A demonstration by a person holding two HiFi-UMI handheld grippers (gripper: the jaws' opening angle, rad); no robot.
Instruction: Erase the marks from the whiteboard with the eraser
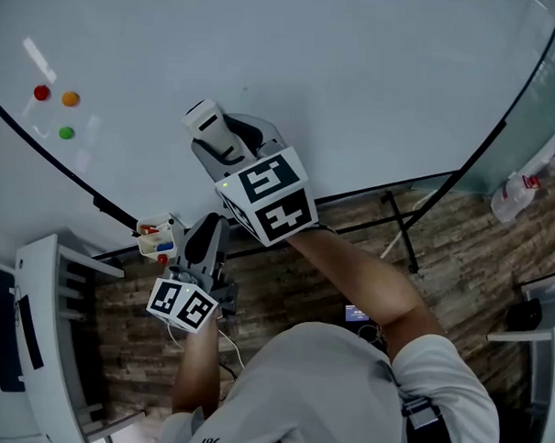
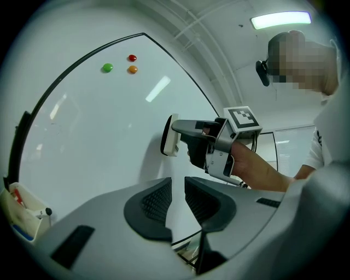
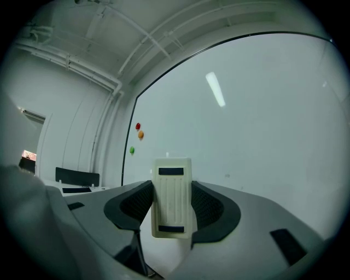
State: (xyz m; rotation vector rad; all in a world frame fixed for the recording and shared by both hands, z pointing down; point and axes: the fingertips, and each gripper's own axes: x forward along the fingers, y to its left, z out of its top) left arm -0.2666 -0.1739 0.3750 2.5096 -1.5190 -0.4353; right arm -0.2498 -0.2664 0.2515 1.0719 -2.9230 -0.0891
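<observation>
The whiteboard [image 1: 376, 73] fills the upper head view, and its surface looks almost bare. A small faint speck [image 3: 227, 175] shows on it in the right gripper view. My right gripper [image 1: 221, 138] is shut on the white eraser [image 1: 207, 121], which stands upright between the pads [image 3: 172, 197]. From the left gripper view the eraser [image 2: 170, 135] lies flat against the board or just off it. My left gripper [image 1: 208, 239] hangs lower, by the board's bottom edge. Its jaws [image 2: 178, 199] stand almost together with only a thin gap and nothing between them.
Red [image 1: 42, 93], orange [image 1: 71, 98] and green [image 1: 66, 132] magnets sit at the board's left. A small tray with markers [image 1: 157, 238] hangs on the lower edge next to my left gripper. The board's stand legs [image 1: 401, 226] and a spray bottle [image 1: 517, 194] are at the right, and a white chair [image 1: 43, 343] at the left.
</observation>
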